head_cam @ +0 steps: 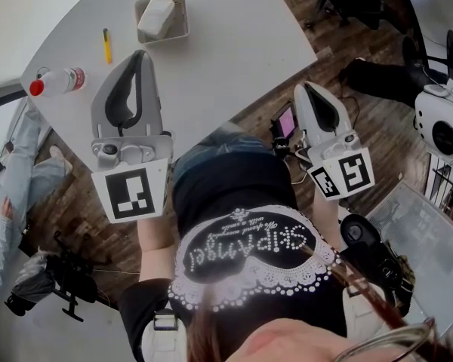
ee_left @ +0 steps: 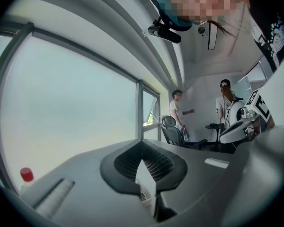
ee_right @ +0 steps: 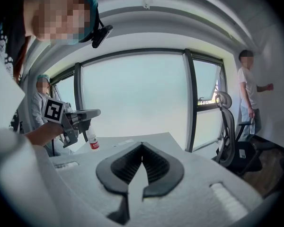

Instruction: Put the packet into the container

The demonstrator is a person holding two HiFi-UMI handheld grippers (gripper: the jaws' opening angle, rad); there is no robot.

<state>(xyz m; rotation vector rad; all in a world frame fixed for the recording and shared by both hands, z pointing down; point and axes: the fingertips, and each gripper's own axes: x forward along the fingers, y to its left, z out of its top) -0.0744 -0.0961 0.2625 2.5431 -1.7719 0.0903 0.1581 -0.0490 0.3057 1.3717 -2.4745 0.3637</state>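
white soft packet | grey square plastic container | yellow slim pen | red-capped clear plastic bottle | pale grey table

Lettering on clothing only
Upside-down white studded letters on the person's black shirt read roughly "SKIPANGEL"; the smaller script beside them is illegible.

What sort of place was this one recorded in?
Probably an office or lab room: a large grey table, a mesh office chair and a wall of large windows.
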